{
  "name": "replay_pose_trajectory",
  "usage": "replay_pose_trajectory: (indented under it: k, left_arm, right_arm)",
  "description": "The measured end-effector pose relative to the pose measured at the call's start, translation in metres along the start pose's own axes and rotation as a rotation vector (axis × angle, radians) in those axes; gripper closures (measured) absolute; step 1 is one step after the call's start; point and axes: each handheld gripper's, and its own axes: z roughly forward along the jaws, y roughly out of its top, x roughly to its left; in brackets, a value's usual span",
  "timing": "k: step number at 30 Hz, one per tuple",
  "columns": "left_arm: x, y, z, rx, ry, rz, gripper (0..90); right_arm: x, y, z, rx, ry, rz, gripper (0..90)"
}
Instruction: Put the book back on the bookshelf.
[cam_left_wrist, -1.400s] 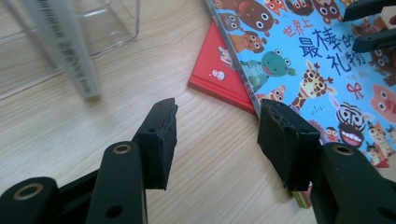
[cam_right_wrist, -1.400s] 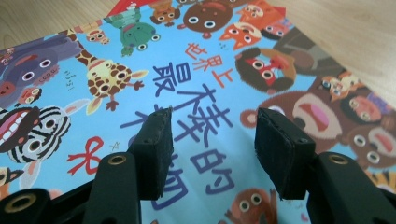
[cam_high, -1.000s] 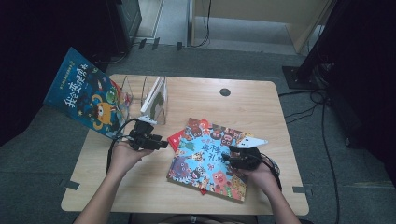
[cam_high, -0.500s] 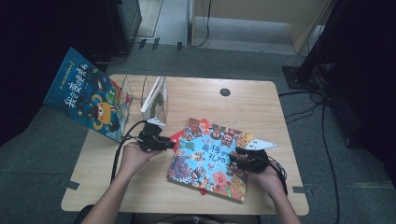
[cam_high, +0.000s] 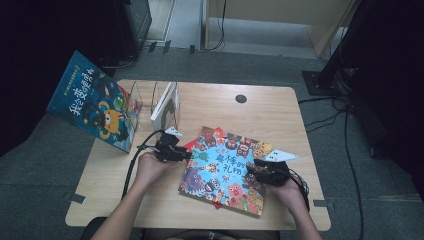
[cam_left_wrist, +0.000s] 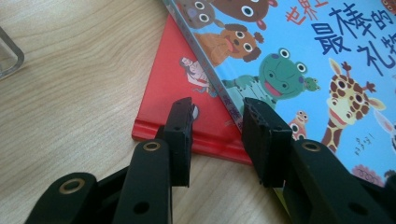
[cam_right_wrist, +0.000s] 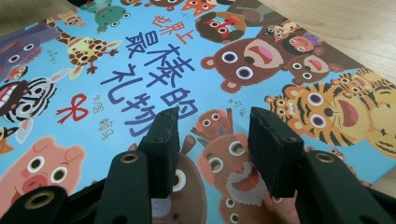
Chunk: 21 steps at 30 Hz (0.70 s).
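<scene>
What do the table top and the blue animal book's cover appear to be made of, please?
Table top: light wood or wood-look laminate, matte, with visible grain lines. Blue animal book: printed card or board cover, probably lightly glossy; its stiff flat edge suggests a hardcover.

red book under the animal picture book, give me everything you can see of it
The red book lies flat and closed on the wooden table, mostly covered by the blue animal picture book resting on it. One corner pokes out at the left side: a glossy red cover with a small printed figure and a raised spine edge. The left gripper has its open jaws at that corner; contact is unclear.
</scene>
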Motion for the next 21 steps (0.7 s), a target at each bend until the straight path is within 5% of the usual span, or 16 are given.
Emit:
replay_pose_trajectory:
  k: [6,9,14,17,21]
  left_arm:
    - [0.000,0.000,0.000,0.002,0.011,-0.022,63.1]
    - [-0.007,0.000,0.001,0.006,0.060,0.023,62.0]
    - [-0.007,-0.007,0.001,-0.041,0.057,0.033,62.1]
    - [-0.011,-0.011,0.002,-0.065,0.089,0.064,62.8]
    - [-0.009,-0.011,0.001,-0.071,0.093,0.025,67.4]
  right_arm:
    - [0.000,-0.001,-0.002,0.009,-0.012,-0.016,56.7]
    - [-0.001,-0.001,-0.004,0.010,-0.008,0.005,59.7]
    - [-0.003,-0.001,-0.006,0.019,-0.010,0.027,66.6]
    - [-0.006,-0.001,-0.008,0.026,-0.013,0.047,73.2]
    - [-0.010,-0.002,-0.010,0.034,-0.035,0.046,81.5]
